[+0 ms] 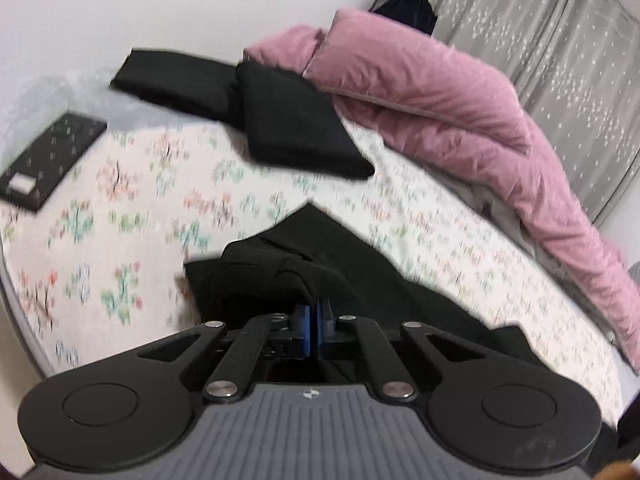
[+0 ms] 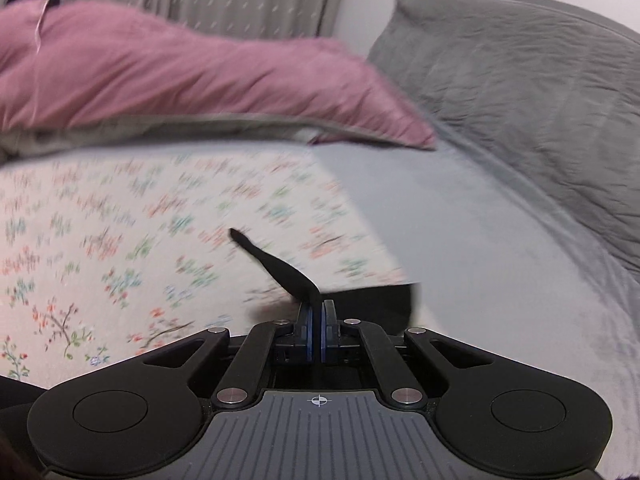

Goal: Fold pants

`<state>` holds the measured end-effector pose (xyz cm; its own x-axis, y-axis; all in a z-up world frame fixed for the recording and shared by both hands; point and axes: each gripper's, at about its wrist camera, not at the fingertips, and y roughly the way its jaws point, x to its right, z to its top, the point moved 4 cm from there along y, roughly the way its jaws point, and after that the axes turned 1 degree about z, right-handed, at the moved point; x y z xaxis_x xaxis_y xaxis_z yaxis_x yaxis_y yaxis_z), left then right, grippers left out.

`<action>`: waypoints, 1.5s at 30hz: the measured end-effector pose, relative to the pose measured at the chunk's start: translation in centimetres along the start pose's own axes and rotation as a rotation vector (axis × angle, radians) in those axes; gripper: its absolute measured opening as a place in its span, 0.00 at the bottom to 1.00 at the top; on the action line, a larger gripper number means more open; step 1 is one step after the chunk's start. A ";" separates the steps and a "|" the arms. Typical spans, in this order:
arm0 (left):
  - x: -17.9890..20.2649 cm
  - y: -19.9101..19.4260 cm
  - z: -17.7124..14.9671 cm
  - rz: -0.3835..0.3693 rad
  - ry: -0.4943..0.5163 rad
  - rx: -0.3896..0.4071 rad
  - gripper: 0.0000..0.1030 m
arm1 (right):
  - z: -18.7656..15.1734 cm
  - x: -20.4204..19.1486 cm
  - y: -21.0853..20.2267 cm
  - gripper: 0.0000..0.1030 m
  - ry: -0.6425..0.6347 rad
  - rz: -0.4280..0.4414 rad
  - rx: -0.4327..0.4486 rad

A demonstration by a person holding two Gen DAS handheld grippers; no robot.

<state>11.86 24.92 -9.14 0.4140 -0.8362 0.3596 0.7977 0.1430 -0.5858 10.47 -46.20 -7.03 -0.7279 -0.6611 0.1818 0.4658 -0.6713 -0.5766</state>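
Black pants [image 1: 320, 256] lie bunched on the floral bedsheet [image 1: 132, 216] just ahead of my left gripper [image 1: 315, 312]. That gripper is shut, its blue pads pinching a raised fold of the black cloth. In the right wrist view my right gripper [image 2: 317, 312] is shut on another edge of the black pants [image 2: 376, 300]; a thin black strip [image 2: 272, 264] of the fabric sticks up and to the left from the pads. Both views are blurred by motion.
Two folded black garments [image 1: 288, 128] lie at the far side of the bed. A pink duvet [image 1: 460, 96] is heaped along the back, before grey curtains [image 1: 560, 40]. A dark flat box [image 1: 48, 160] rests at far left. A grey pillow [image 2: 520, 92] sits at right.
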 end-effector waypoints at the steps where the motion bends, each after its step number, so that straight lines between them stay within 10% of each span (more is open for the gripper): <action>1: -0.1 -0.1 0.6 -0.001 0.001 0.013 0.14 | 0.0 1.4 -1.0 0.01 0.020 0.000 0.010; 11: -1.6 0.5 1.8 0.005 0.009 0.022 0.14 | -6.5 9.0 -8.1 0.01 0.208 0.081 0.017; 22: -4.2 2.5 -2.6 0.060 0.068 -0.125 0.18 | -19.4 10.9 -8.1 0.04 0.312 0.066 -0.188; 26: -2.2 0.2 -2.9 0.069 0.209 -0.084 0.56 | -18.7 10.2 -9.0 0.16 0.206 0.038 -0.161; 30: 0.8 -2.0 -3.9 0.020 0.277 -0.065 0.63 | -17.3 10.2 -10.3 0.55 0.146 -0.002 -0.088; 33: 3.8 -2.5 -5.3 -0.037 0.345 -0.069 0.68 | -16.2 9.3 -10.6 0.58 0.071 0.015 -0.033; 38: 9.7 -2.3 -8.7 -0.187 0.476 -0.133 0.68 | -15.4 7.4 -8.6 0.49 -0.071 0.036 -0.006; 40: 12.0 -2.1 -10.2 -0.237 0.535 -0.161 0.68 | -15.3 7.6 -7.6 0.00 -0.047 0.061 -0.014; 45: 15.9 -1.7 -13.3 -0.325 0.645 -0.211 0.68 | -15.6 12.4 -8.1 0.01 0.134 -0.019 -0.038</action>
<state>11.28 4.34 -12.10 -0.2187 -0.9726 0.0789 0.7081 -0.2138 -0.6729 -10.15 -43.71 -12.48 -0.7982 -0.5962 0.0868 0.4334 -0.6683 -0.6046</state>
